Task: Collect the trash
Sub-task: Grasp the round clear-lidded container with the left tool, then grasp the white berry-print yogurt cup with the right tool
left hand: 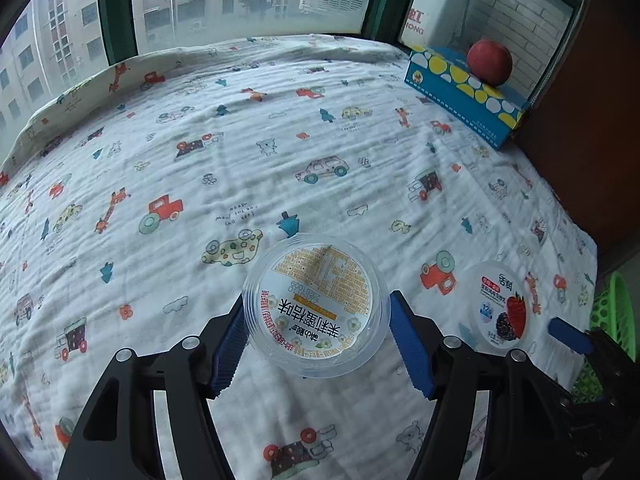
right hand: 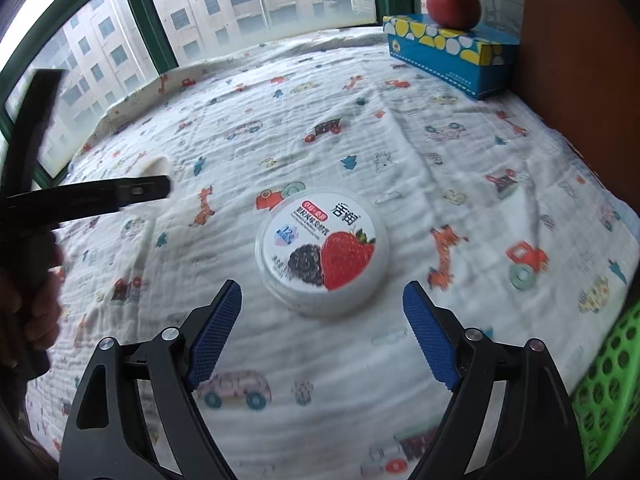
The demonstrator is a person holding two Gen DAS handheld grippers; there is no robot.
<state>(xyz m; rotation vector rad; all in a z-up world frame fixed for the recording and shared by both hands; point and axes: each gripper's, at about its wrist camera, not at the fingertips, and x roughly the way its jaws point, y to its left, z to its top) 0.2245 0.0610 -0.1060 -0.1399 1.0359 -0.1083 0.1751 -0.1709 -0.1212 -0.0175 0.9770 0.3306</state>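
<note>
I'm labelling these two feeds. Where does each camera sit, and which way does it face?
Left wrist: on the left tongs, angled down at the bed; blue pads flank a clear cup.
Right wrist: on the right tongs, angled down at the berry cup; a hand shows at left.
Shared: berry cup, apple, blue box, green basket.

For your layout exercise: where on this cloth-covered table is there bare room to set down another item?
Free: the wide cloth between the window and the clear cup, left of the blue box. Crowded: the near right edge, where the berry cup, both grippers and the green basket sit close.
</note>
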